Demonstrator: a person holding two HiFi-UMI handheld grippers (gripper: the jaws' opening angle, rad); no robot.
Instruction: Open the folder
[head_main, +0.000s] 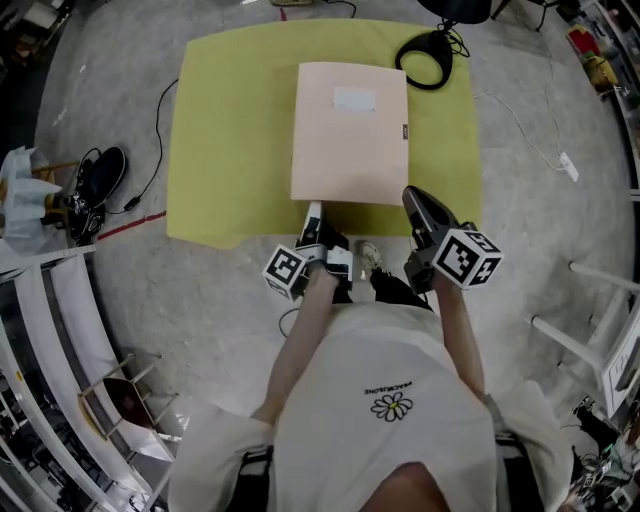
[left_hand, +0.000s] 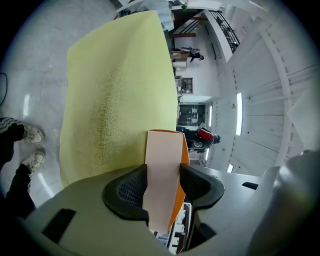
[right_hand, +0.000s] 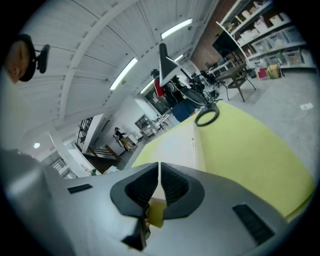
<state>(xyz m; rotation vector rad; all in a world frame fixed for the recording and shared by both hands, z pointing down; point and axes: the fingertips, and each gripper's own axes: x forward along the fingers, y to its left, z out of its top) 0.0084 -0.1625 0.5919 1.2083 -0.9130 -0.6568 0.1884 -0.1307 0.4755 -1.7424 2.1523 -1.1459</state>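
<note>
A peach folder (head_main: 350, 140) with a white label lies closed on a yellow-green mat (head_main: 230, 130) on the floor. My left gripper (head_main: 314, 215) is at the folder's near left corner. In the left gripper view its jaws (left_hand: 162, 172) close on the folder's edge (left_hand: 164, 150), peach on one side and orange on the other, filling the gap between the pads. My right gripper (head_main: 415, 200) hovers over the folder's near right corner. Its jaws (right_hand: 159, 172) are shut with nothing between them, and the folder (right_hand: 177, 145) and the mat (right_hand: 240, 145) lie beyond.
A black coiled cable (head_main: 425, 58) rests on the mat's far right corner. The person's shoes (head_main: 370, 258) stand at the mat's near edge. A black device with cords (head_main: 100, 180) lies on the floor to the left, and a white rack (head_main: 600, 340) is at the right.
</note>
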